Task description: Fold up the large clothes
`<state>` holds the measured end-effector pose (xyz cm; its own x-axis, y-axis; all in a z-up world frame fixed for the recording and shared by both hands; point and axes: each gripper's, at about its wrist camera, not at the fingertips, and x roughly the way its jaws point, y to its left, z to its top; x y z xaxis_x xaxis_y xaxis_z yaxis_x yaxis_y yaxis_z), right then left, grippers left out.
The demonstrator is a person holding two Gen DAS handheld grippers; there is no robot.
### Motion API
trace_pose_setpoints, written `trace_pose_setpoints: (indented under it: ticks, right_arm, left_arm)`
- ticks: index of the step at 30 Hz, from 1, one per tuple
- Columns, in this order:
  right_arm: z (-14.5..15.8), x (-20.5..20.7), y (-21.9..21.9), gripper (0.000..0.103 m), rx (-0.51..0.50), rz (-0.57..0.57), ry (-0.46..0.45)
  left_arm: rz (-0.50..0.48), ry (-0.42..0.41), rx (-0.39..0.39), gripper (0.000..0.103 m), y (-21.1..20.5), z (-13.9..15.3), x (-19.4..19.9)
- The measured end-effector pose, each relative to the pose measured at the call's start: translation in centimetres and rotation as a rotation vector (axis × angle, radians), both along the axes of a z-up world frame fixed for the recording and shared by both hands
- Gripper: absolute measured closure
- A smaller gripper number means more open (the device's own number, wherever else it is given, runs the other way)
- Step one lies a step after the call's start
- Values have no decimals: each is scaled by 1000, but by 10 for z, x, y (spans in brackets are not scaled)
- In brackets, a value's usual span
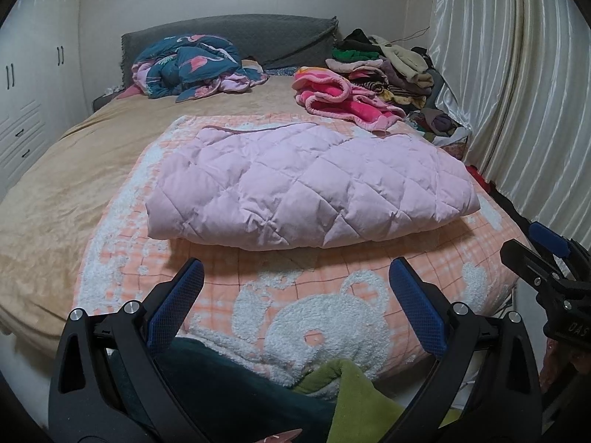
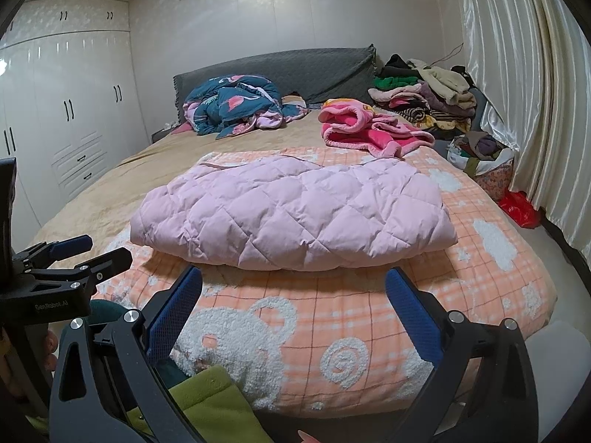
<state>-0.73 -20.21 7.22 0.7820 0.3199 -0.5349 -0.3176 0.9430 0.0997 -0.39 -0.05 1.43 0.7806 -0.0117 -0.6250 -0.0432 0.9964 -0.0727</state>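
A pale pink quilted garment (image 1: 306,184) (image 2: 291,214) lies folded into a thick rectangle on the orange bear-pattern blanket (image 1: 314,317) (image 2: 332,332) at the foot of the bed. My left gripper (image 1: 295,277) hangs open just short of the garment's near edge, nothing between its blue pads (image 1: 177,302). My right gripper (image 2: 293,284) is also open and empty, in front of the same edge. Each gripper shows in the other's view: the right one (image 1: 535,247) at the far right, the left one (image 2: 92,249) at the far left.
A teal flamingo-print quilt (image 1: 192,66) is bunched by the grey headboard (image 1: 240,33). A pink fleece blanket (image 1: 343,99) and a stack of clothes (image 1: 388,70) lie at the back right. Curtains (image 1: 517,92) hang on the right, white wardrobes (image 2: 66,110) on the left. Green cloth (image 2: 214,398) lies under the grippers.
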Motion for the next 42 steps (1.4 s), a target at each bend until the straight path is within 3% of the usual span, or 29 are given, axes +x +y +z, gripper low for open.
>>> trace_pose_setpoints:
  ticks: [42]
  right_arm:
    - [0,-1,-2,4,-4,-11,-16]
  left_arm:
    - [1,-5,8,9,4,2,-1]
